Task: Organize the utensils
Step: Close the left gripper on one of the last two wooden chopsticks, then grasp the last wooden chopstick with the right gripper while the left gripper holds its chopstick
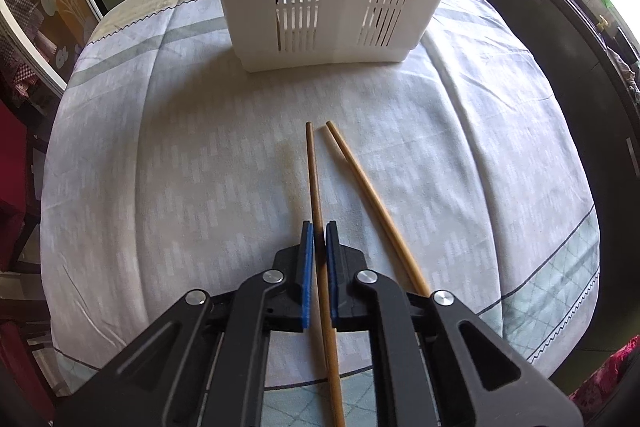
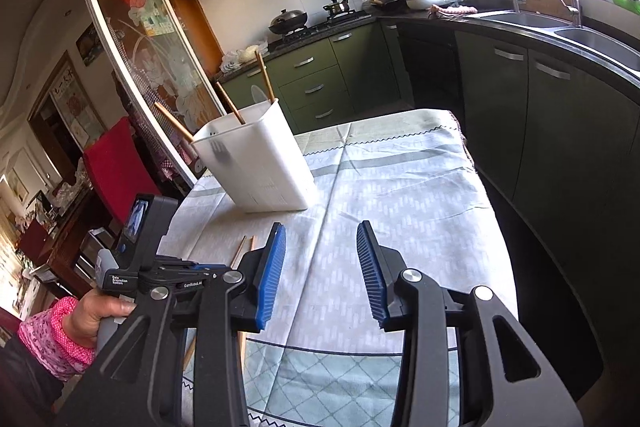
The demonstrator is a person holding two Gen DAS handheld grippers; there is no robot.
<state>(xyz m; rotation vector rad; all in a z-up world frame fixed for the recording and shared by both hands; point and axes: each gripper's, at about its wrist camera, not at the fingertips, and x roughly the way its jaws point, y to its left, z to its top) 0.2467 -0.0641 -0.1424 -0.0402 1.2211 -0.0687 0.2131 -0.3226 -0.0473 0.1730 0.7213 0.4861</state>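
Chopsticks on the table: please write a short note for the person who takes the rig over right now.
Left tongs: nearly shut around the darker chopstick; contact unclear.
Right tongs: open, empty, above the tablecloth.
Lighter chopstick lies just right of the darker one.
Done: three chopsticks already stand in the white holder.
Left: put both remaining chopsticks in the holder.
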